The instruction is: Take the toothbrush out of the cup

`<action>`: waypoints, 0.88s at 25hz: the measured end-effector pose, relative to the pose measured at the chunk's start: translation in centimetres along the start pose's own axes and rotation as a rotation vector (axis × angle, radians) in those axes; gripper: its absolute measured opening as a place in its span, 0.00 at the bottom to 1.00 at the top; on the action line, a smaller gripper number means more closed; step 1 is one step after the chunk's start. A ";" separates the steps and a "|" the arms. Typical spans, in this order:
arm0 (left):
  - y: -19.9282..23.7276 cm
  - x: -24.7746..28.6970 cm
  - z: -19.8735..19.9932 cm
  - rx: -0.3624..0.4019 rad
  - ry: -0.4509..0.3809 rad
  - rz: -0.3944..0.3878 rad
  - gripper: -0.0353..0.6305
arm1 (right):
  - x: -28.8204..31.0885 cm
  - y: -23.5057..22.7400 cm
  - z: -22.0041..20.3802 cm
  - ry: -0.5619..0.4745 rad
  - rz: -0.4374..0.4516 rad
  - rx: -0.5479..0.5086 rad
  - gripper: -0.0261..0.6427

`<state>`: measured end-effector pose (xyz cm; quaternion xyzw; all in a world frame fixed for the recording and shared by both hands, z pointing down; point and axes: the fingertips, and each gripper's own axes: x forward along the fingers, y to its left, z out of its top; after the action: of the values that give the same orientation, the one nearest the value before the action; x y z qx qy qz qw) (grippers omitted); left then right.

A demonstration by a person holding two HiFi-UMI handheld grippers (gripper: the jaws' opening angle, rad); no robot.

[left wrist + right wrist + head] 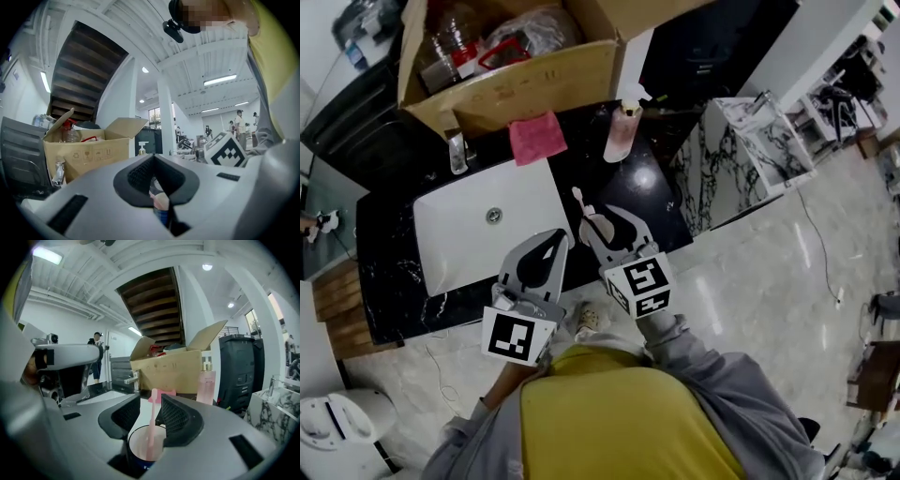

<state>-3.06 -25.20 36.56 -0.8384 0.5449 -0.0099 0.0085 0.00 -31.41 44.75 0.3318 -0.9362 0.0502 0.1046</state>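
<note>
1. Right gripper view: my right hand-held gripper point(151, 398) has its jaws spread wide, one on either side of the cup point(135, 444). I can't see either pad pressing on it.
2. The cup is white inside and dark blue outside. The pink toothbrush point(151, 432) stands in it, leaning slightly, with its head up in the gap between the jaw tips.
3. In the head view, the cup sits on the black desk point(647, 187), just right of the white sink point(469, 234) and near the desk's front edge.
4. In the left gripper view, my left hand-held gripper point(153, 158) has its jaw tips pressed together. A sliver of pink and blue shows through the slit below them, too little for me to identify.
5. From the head view, the left one hovers at the front of the desk by the sink's right corner, just beside the right one.
6. At the back of the desk I see an open cardboard box point(534, 84). A pink cloth point(536, 138) lies in front of it, with a tap point(457, 150) to its left and a pink pump bottle point(621, 134) to its right.
</note>
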 end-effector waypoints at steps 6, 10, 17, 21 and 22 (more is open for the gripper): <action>0.9 0.9 -0.9 0.000 0.034 0.023 0.05 | 3.4 0.1 -2.5 0.160 0.103 -0.028 0.23; 1.5 1.5 -1.0 -0.004 0.050 0.018 0.05 | 4.5 -0.2 -3.3 0.226 0.119 -0.028 0.21; 2.7 2.2 -0.7 -0.016 0.062 0.015 0.05 | 5.3 -0.7 -3.6 0.295 0.134 -0.007 0.17; 3.4 1.9 -0.8 -0.022 0.067 0.008 0.05 | 5.4 -0.9 -4.0 0.324 0.115 -0.007 0.12; 3.6 1.8 -0.9 -0.023 0.068 0.007 0.05 | 5.4 -1.0 -4.0 0.327 0.111 -0.003 0.10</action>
<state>-5.61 -28.31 37.36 -0.8358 0.5478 -0.0319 -0.0195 -2.82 -34.81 49.89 0.2667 -0.9237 0.1080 0.2530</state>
